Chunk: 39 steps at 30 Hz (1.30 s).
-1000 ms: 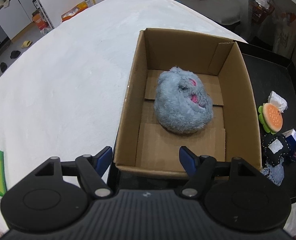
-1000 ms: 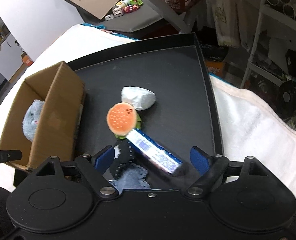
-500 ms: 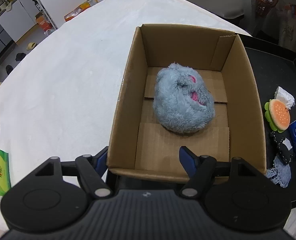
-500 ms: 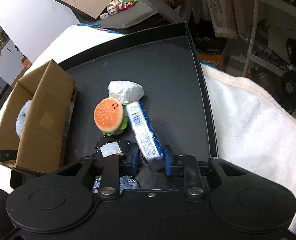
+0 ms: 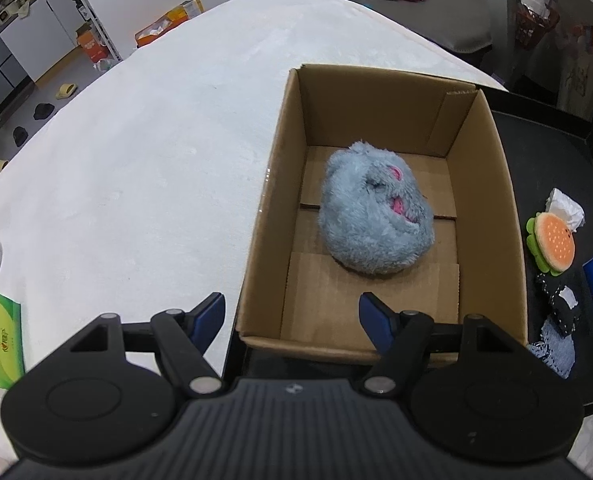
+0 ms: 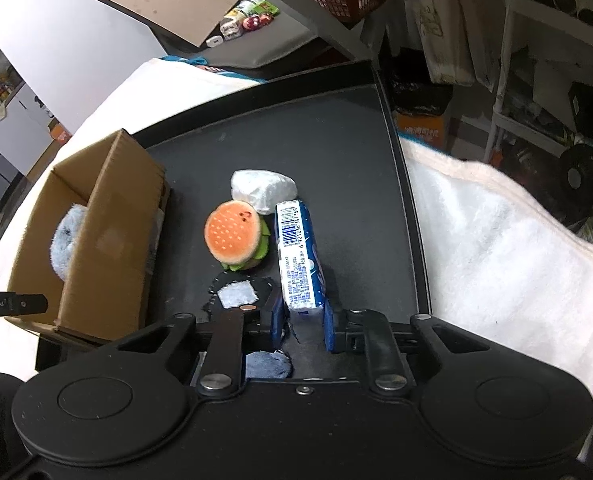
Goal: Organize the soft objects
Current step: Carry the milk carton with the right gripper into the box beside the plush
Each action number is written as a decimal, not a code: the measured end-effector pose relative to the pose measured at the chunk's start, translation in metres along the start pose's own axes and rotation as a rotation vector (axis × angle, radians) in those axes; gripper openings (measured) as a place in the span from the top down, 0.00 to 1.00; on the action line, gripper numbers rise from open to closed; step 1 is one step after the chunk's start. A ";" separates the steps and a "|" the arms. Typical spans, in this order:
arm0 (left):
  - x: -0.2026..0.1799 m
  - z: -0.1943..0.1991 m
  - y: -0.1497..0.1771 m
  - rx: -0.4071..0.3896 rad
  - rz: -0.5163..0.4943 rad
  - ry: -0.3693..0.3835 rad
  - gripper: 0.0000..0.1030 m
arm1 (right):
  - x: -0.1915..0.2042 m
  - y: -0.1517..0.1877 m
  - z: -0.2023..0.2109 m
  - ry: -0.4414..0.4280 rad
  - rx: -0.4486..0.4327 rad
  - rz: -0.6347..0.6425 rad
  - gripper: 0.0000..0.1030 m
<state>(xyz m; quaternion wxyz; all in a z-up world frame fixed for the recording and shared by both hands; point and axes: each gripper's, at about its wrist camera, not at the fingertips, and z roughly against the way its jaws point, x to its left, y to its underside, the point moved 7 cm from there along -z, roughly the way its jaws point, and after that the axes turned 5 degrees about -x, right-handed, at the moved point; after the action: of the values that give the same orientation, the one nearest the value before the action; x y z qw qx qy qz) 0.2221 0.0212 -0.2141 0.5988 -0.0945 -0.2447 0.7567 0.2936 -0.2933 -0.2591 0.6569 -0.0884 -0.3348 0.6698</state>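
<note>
A grey-blue plush toy (image 5: 376,224) lies inside an open cardboard box (image 5: 508,216); the box also shows in the right wrist view (image 6: 108,240). My left gripper (image 5: 292,320) is open and empty, hovering at the box's near wall. My right gripper (image 6: 304,320) is shut on the near end of a blue tissue pack (image 6: 298,256) over the black tray (image 6: 336,128). A burger plush (image 6: 234,236), a white soft bundle (image 6: 264,190), a black pouch (image 6: 236,292) and a blue-grey cloth (image 6: 266,364) lie beside it.
A white cloth covers the table (image 5: 136,160). A green wipes pack (image 5: 0,336) lies at the left edge. A white towel (image 6: 496,240) lies right of the tray. Shelves and clutter stand behind the table.
My right gripper closed on the blue tissue pack and turned it lengthwise, lifting its near end. The left gripper shifted slightly over the box and stayed open.
</note>
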 end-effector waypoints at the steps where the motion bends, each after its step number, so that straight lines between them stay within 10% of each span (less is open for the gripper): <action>1: 0.001 0.001 0.000 -0.002 0.004 0.002 0.30 | 0.002 -0.002 0.002 -0.002 -0.002 0.003 0.81; 39: 0.033 -0.023 -0.013 -0.025 0.124 0.138 0.37 | 0.131 -0.064 0.008 -0.030 -0.059 0.156 0.81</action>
<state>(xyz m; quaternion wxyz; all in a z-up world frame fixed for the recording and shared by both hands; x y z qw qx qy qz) 0.2347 0.0606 -0.2221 0.5651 -0.1686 -0.2060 0.7809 0.3256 -0.1788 -0.1753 0.5950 -0.1237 -0.3563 0.7098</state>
